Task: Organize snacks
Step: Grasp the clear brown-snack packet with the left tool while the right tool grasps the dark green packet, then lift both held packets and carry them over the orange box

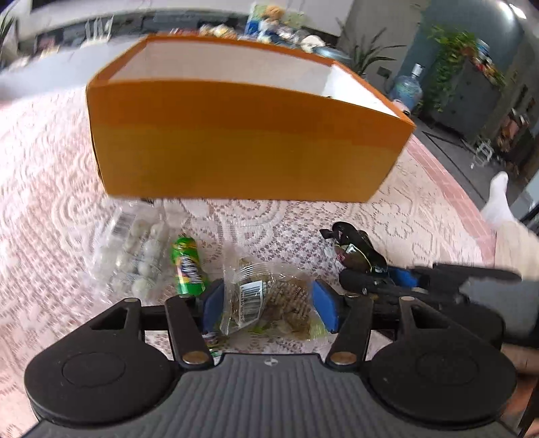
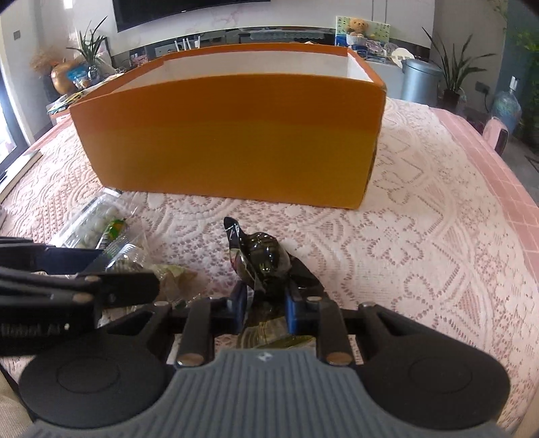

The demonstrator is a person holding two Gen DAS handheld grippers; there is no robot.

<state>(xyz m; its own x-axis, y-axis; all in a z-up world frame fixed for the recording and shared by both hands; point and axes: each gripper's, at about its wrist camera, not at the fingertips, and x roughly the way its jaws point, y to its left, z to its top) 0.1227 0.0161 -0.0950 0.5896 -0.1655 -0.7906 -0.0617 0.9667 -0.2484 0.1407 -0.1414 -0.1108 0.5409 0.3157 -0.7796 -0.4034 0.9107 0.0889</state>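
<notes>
Green can (image 1: 187, 266) visible left view only; teddy bear (image 2: 357, 26) right view only.

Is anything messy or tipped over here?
Yes. The green can lies on its side beside the clear bag, and every snack sits loose on the cloth, outside the orange box. The right claw squeezes a crumpled black packet. Nothing looks spilled.
</notes>
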